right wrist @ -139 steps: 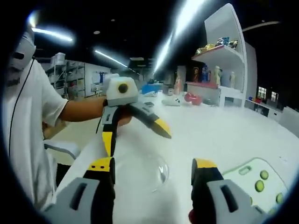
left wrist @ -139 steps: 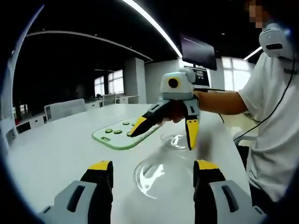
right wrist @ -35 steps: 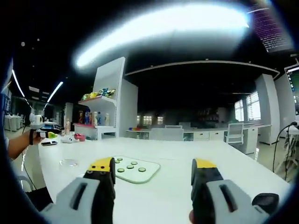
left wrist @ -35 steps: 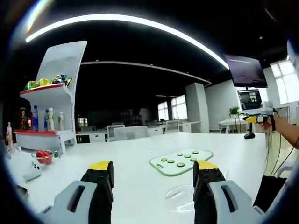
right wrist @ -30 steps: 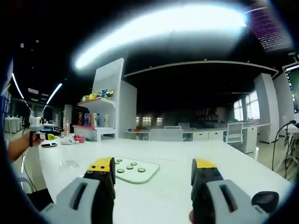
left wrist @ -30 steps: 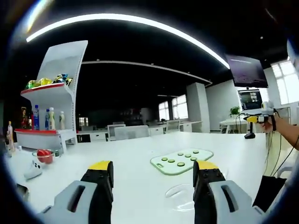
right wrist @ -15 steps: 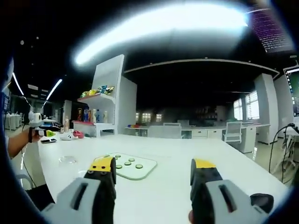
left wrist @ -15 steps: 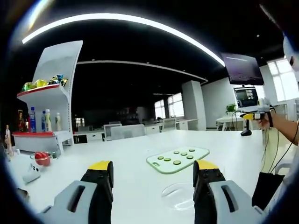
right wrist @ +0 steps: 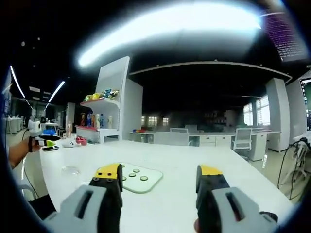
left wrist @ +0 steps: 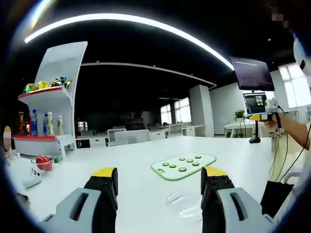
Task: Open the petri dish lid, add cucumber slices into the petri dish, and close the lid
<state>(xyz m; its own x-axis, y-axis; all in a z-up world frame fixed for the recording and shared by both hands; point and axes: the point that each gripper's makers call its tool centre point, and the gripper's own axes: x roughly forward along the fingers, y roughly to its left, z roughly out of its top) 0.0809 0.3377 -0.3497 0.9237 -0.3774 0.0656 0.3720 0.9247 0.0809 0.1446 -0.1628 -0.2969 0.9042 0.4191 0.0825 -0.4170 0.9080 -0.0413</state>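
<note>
In the left gripper view, the left gripper is held above the white bench with its yellow-tipped jaws spread wide and nothing between them. Just ahead of its right jaw, partly hidden behind that jaw, a clear petri dish lies flat on the bench. Farther ahead and slightly right sits a pale green cutting board carrying several round cucumber slices, apart from the dish. Far off to the right, a person's forearm holds up the right gripper, too small to judge its jaws there. To the left of the left gripper, near the bench edge, are a small bowl with something red and a white shelf unit with bottles.

In the right gripper view, the right gripper has its jaws spread apart and empty, raised above the bench. Just beyond its left jaw lies the cutting board with cucumber slices on it. Farther left on the bench the petri dish shows as a faint clear ring, well apart from the board. At the far left, a hand holds the left gripper. The shelf unit stands behind.
</note>
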